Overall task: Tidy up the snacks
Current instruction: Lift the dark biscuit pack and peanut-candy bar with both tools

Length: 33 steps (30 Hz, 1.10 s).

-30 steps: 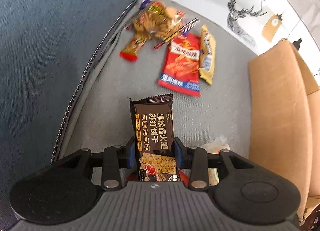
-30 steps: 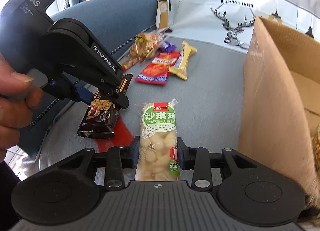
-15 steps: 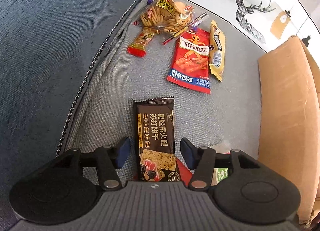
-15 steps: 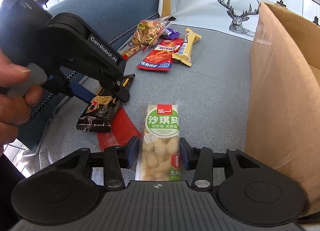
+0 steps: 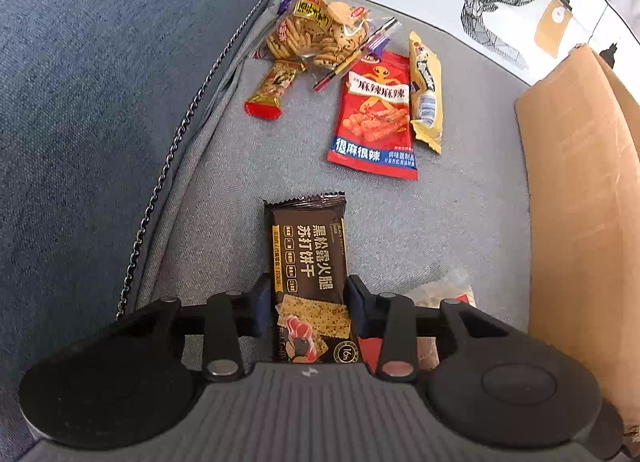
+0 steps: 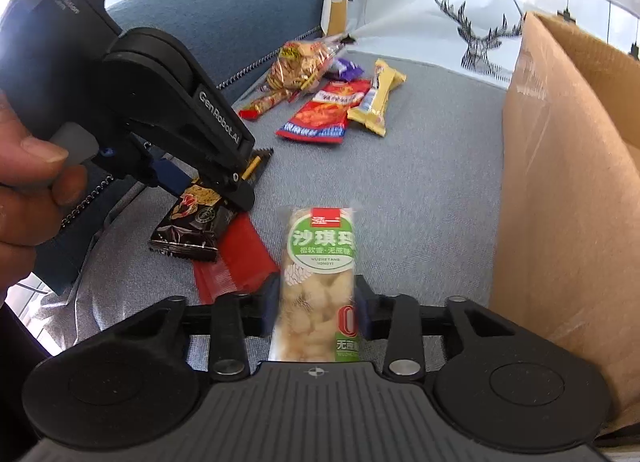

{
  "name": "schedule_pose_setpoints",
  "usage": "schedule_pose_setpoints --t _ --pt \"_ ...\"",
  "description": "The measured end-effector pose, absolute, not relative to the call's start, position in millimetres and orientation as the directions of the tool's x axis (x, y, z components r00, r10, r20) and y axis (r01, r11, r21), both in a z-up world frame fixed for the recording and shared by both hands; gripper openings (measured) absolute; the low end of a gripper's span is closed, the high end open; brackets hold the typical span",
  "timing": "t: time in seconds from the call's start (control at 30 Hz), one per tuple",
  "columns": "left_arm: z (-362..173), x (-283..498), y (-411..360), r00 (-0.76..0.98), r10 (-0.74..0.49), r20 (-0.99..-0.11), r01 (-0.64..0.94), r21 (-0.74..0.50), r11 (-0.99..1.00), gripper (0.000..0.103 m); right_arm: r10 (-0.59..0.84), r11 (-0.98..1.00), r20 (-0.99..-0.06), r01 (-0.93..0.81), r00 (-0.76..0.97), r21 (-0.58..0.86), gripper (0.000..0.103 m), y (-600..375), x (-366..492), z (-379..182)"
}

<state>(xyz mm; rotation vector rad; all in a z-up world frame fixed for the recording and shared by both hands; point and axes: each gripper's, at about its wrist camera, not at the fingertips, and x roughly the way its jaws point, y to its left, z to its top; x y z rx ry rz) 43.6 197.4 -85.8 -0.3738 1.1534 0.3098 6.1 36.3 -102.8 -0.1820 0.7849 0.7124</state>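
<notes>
- The dark cracker pack [image 5: 310, 262] is pinched between the left gripper [image 5: 310, 304] fingers, which have just been closing on it.
- The green-label snack bar [image 6: 320, 274] is clamped in the right gripper [image 6: 318, 312], also freshly closed.
- Both are probably best lifted straight up before being swung to the cardboard box [image 6: 568, 182] right of the fingers.

Grey sofa seat [image 5: 460, 222], red spicy-strip packet [image 5: 374, 118], cardboard box [image 5: 580, 222]

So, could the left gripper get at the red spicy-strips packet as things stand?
Probably not yet: the left gripper has just closed its fingers on the dark cracker packet. The sofa seat up to the red packet lies bare.
</notes>
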Motion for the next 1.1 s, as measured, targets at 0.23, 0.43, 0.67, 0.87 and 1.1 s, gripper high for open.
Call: schedule_pose_setpoints --t 0.23,0.43,0.67,0.87,1.1 --pt "-84.0 43.5 199.2 0.375 0.05 -0.926 -0.429 -0.125 0.894 0.043 0.527 0.756 -0.673 -0.648 0.518 0.092 0.038 33.5 3.8 -97.7" --pt "-85.9 45.3 198.3 0.365 0.047 -0.93 -0.42 -0.119 0.9 0.043 0.52 0.763 -0.692 -0.637 0.502 0.11 0.038 35.0 7.5 -99.2" --pt "-85.9 46.9 195.7 0.373 0.055 -0.926 -0.408 -0.11 0.906 0.043 0.519 0.762 -0.691 -0.639 0.504 0.107 0.038 38.0 7.2 -100.5" --pt "-82.3 45.8 195.5 0.388 0.054 -0.92 -0.404 -0.117 0.907 0.043 0.531 0.763 -0.669 -0.637 0.52 0.111 0.038 34.9 3.6 -96.5" --pt "-77.5 45.9 196.7 0.415 0.056 -0.908 -0.405 -0.129 0.905 0.043 0.541 0.764 -0.644 -0.636 0.54 0.108 0.038 26.4 -1.1 -91.4"
